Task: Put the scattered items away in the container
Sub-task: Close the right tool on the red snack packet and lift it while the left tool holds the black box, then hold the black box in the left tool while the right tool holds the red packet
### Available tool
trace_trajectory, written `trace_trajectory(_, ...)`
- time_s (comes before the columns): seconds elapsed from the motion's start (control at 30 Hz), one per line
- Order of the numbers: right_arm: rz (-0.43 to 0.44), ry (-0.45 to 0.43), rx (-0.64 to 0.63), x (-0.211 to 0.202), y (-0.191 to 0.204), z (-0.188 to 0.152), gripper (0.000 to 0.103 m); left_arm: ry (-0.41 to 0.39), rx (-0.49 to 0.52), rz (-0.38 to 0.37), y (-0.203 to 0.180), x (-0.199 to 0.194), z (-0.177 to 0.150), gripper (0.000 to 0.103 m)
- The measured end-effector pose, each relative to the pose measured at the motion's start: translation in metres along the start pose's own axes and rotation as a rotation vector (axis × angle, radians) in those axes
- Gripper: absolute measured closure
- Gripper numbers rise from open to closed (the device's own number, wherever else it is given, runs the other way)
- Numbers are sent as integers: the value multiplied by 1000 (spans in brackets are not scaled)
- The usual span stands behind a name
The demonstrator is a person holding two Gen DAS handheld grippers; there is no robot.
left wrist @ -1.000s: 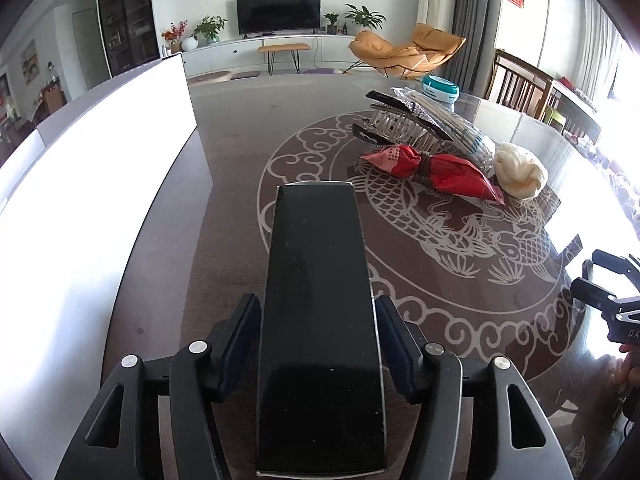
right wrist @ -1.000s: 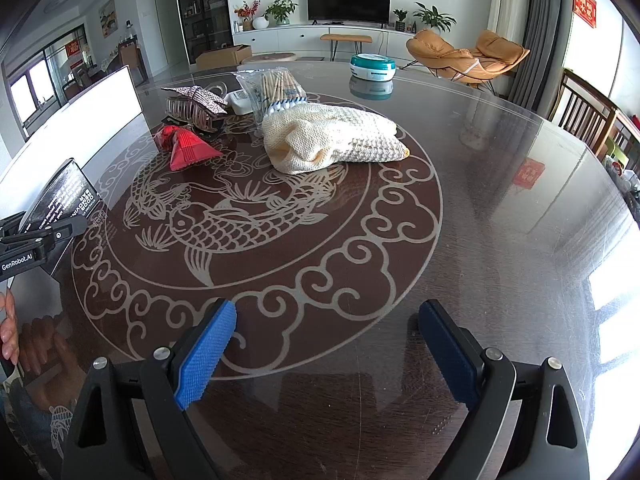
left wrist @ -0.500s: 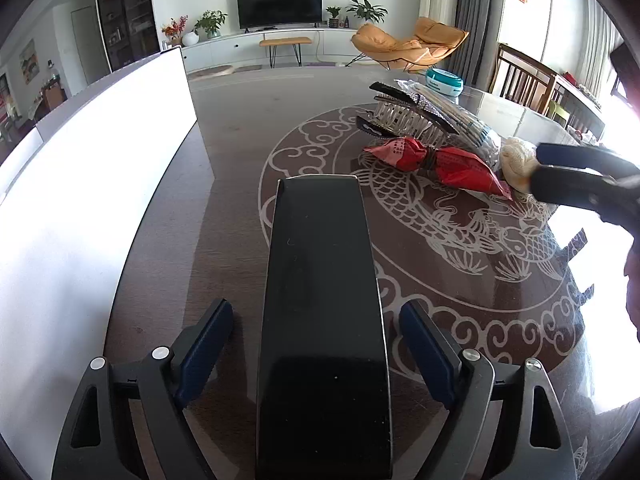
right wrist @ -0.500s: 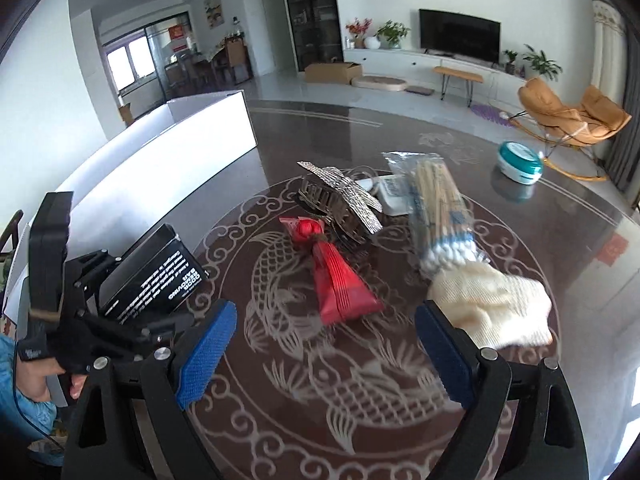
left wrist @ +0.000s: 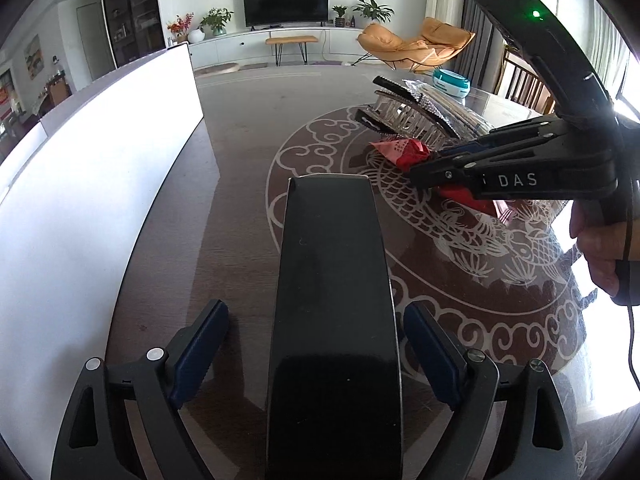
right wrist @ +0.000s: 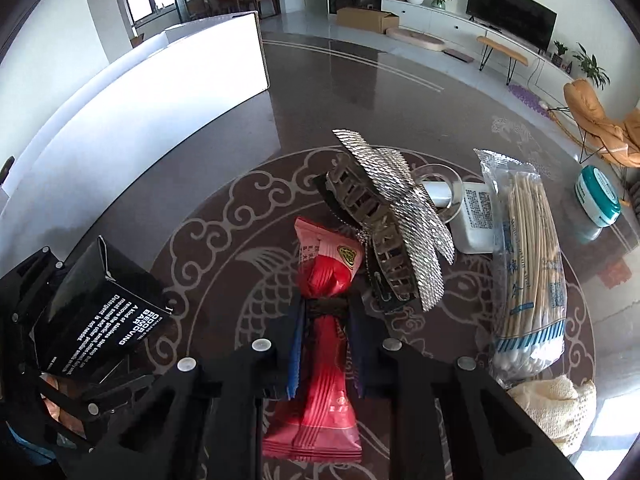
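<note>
Right wrist view: our right gripper (right wrist: 326, 344) just clamped the red snack packet (right wrist: 320, 344) on the table (right wrist: 224, 184) — hair clip (right wrist: 394, 232) and cotton swabs (right wrist: 528, 264) crowd beside it. Left gripper (left wrist: 316, 356) spread wide around the black box (left wrist: 334, 320) — white container (left wrist: 92, 184) left of it.

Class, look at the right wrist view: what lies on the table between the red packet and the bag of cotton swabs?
A glittery hair claw, beside the red packet and left of the swab bag.

Glossy black card box (left wrist: 334, 320); red crinkly plastic snack packet (right wrist: 320, 344), shiny; hair claw (right wrist: 394, 236) with glittery scaled metallic-look top; clear plastic bag of wooden cotton swabs (right wrist: 528, 260); cream knitted cloth (right wrist: 556, 408), rough; desk (left wrist: 240, 200) glossy, reflective; hand-held gripper (left wrist: 318, 356) matt black plastic
</note>
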State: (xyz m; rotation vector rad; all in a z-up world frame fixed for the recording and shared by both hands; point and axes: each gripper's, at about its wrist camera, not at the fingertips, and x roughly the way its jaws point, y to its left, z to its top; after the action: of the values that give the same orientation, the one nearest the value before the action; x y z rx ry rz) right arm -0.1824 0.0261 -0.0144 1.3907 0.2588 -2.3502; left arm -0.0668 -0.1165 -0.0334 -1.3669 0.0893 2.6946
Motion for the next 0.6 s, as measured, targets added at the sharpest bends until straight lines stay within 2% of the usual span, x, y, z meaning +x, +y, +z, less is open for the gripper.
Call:
trace_trajectory(0.17, -33, -43, 53, -11, -5, -32, 83, 1, 2, -3, -1, 0, 1, 14)
trace_trajectory(0.47, -178, -155, 135, -76, -10, -161, 83, 7, 11, 0, -2, 1, 1, 10)
trace_trajectory(0.6, -214, -185, 179, -95, -16, -191, 81, 11, 17, 0, -4, 2, 1, 7)
